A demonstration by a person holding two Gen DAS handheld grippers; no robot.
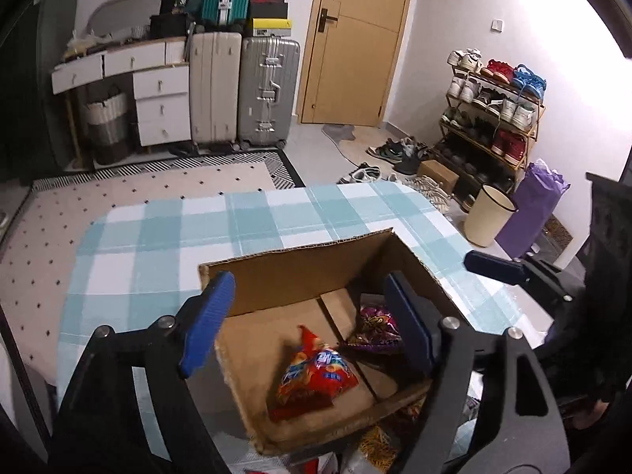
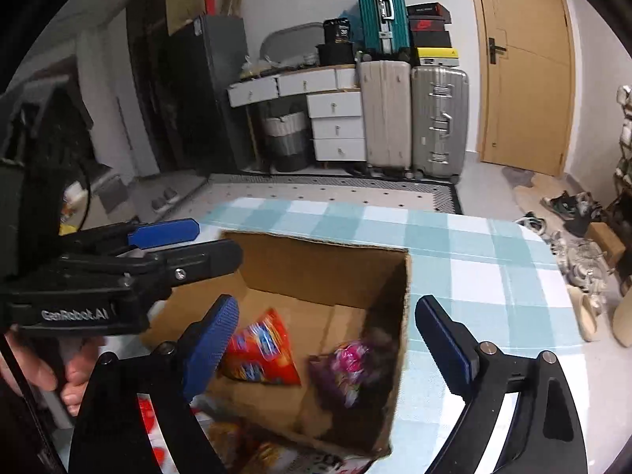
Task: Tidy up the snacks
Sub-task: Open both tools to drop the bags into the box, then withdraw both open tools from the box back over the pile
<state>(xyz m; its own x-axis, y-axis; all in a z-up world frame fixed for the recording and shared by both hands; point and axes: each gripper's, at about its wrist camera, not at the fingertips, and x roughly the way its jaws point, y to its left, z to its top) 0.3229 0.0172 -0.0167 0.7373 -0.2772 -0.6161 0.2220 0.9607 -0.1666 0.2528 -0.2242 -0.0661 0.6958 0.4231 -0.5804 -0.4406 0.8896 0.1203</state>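
**Two bags in the box, more waiting**

Partly done, by the look of it. Inside the cardboard box (image 1: pixel 300 276) already a red snack bag (image 1: pixel 312 375) on the bottom, and a purple snack bag (image 2: pixel 347 371) just beside it, near the right wall; blurred in the right wrist view, so perhaps not yet at rest. Still left: several more snack packets (image 1: pixel 375 442) on the table (image 1: pixel 158 237) in front of the box, only partly visible at the lower edge, number impossible to tell.

Left hand-held gripper (image 1: pixel 308 324) spread wide and empty, above the open box, one finger over the left wall, the other over the inside. Right hand-held gripper (image 2: pixel 328 339) also spread and empty, above the right wall of the box, one finger over the inside and one over the checked cloth.

About edges: box walls upright, top rim rough and torn, easy to catch with a finger when going down. Much free bottom at the back half of the box. Plenty of bare table behind and to the left of the box; to the right, table edge rather near. Both tools close together, so probably some care needed not to cross.
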